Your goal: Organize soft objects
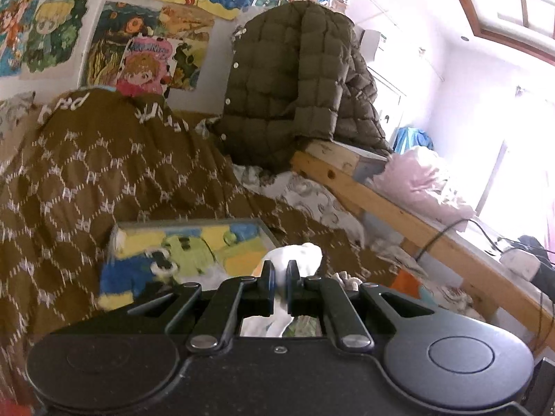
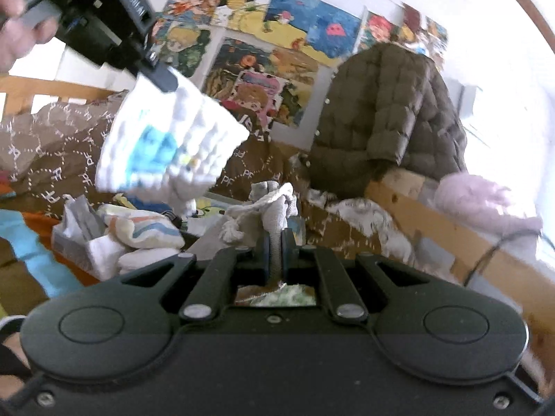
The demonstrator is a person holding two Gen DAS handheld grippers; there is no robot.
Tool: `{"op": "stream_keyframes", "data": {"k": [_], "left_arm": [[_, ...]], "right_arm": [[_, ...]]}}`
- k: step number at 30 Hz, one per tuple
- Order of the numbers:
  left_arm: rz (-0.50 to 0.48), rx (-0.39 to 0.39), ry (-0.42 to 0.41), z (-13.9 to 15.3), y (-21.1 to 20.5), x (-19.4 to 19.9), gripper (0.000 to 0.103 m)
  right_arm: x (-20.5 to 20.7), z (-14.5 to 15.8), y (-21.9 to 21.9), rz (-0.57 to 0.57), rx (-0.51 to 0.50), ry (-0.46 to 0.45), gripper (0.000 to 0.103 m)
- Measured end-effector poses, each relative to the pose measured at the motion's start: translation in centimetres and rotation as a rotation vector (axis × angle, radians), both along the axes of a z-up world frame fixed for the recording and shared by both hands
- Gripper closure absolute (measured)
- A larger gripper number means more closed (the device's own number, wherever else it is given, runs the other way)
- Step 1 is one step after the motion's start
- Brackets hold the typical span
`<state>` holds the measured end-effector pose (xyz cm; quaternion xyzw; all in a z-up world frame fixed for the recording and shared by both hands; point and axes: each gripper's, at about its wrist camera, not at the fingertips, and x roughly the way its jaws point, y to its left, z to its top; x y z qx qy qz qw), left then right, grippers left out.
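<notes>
My left gripper [image 1: 280,272] is shut on a white sock [image 1: 298,254], whose cloth bunches up past the fingertips. In the right wrist view the same left gripper [image 2: 164,81] hangs at the upper left, and the white sock [image 2: 170,142] with a blue patch dangles from it above the bed. My right gripper [image 2: 275,242] is shut on a grey-white piece of cloth [image 2: 274,204] with a knotted cord. A pile of socks and small cloths [image 2: 138,232] lies on the bed to the left of it.
A brown patterned blanket [image 1: 104,173] covers the bed. A colourful picture board [image 1: 187,249] lies on it. An olive quilted jacket [image 1: 298,79] hangs over the wooden bed frame [image 1: 399,204]. A pink garment [image 1: 423,180] and a black cable [image 1: 447,232] rest on the rail. Posters [image 1: 145,45] cover the wall.
</notes>
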<state>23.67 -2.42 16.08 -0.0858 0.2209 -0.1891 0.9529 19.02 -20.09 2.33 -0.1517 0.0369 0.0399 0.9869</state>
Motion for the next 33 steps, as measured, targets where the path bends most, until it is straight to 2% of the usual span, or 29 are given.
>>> {"op": "stream_keyframes", "data": {"k": [4,6,13,17,22,33], "left_arm": [[0.022,0.007,-0.035,0.2,1.1,3.5,0.097],[0.049,-0.009,-0.031,-0.3,2.0,5.4,0.097],[0.138,0.018,0.003,-3.2,5.0,10.8,0.097],[0.165,0.044,0.016,-4.7,6.3,12.8,0.097],[0.187,0.046,0.039,-6.6,7.9,14.8,0.097],[0.222,0.016,0.085,-10.6,9.3,18.5,0.097]], "right_arm": [[4.3,2.1,0.1,0.032,-0.04,-0.015,0.101],[6.9,3.2,0.7,0.053,-0.035,-0.016,0.101],[15.7,5.0,4.3,0.133,-0.006,-0.016,0.101],[19.6,3.7,6.7,0.166,0.037,0.032,0.101],[23.7,1.8,9.1,0.19,0.044,0.09,0.101],[28.7,-1.7,11.6,0.177,0.041,0.206,0.101]]}}
